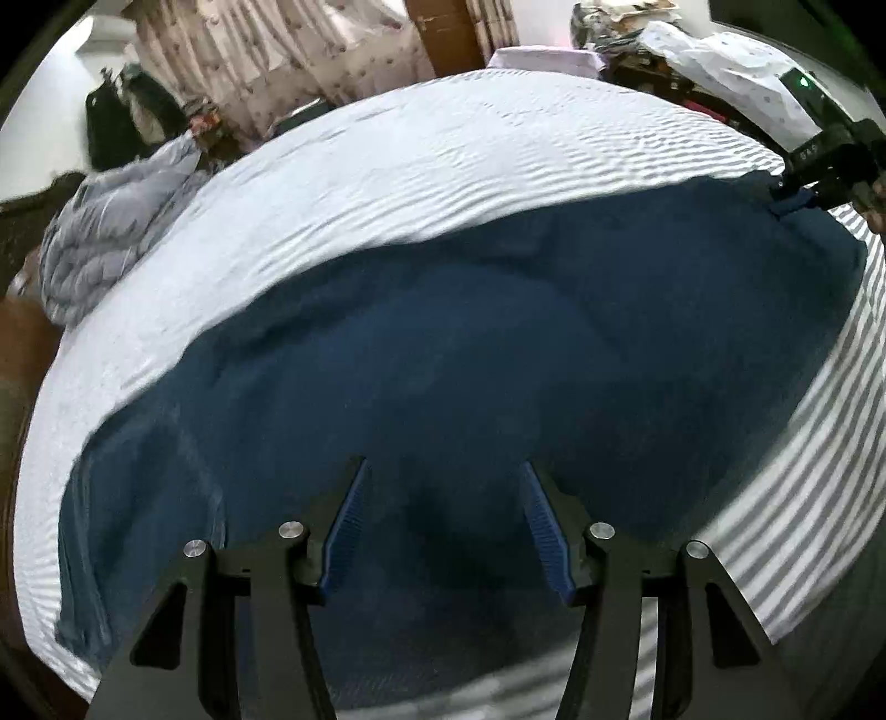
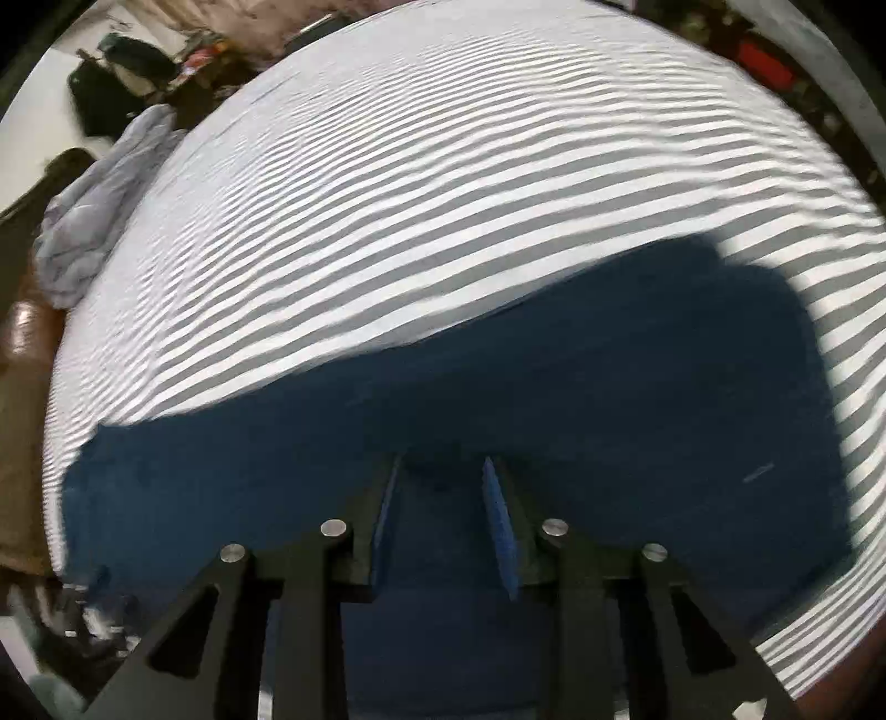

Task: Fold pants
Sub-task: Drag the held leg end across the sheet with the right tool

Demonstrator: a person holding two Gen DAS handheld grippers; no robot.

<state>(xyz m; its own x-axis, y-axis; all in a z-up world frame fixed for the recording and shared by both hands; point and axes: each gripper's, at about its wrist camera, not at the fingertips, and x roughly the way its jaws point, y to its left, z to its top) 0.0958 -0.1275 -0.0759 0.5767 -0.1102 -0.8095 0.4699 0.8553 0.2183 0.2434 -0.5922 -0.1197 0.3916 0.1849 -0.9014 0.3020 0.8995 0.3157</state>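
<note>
Dark blue pants [image 1: 443,343] lie spread flat across a bed with a grey-and-white striped sheet [image 1: 443,149]. My left gripper [image 1: 443,471] hovers over the near part of the pants, open, its blue pads apart and nothing between them. In the right wrist view the pants [image 2: 498,399] fill the lower half, and my right gripper [image 2: 442,462] stands over them with a narrower gap, open, no fabric pinched. The right gripper [image 1: 797,199] also shows in the left wrist view, at the pants' far right corner. Both views are motion-blurred.
A bundled grey quilt [image 1: 99,243] lies at the bed's left edge, also seen as the quilt [image 2: 83,221] in the right wrist view. Curtains [image 1: 288,61] and piled clutter [image 1: 664,39] stand behind the bed. Brown wood [image 2: 22,343] borders the left side.
</note>
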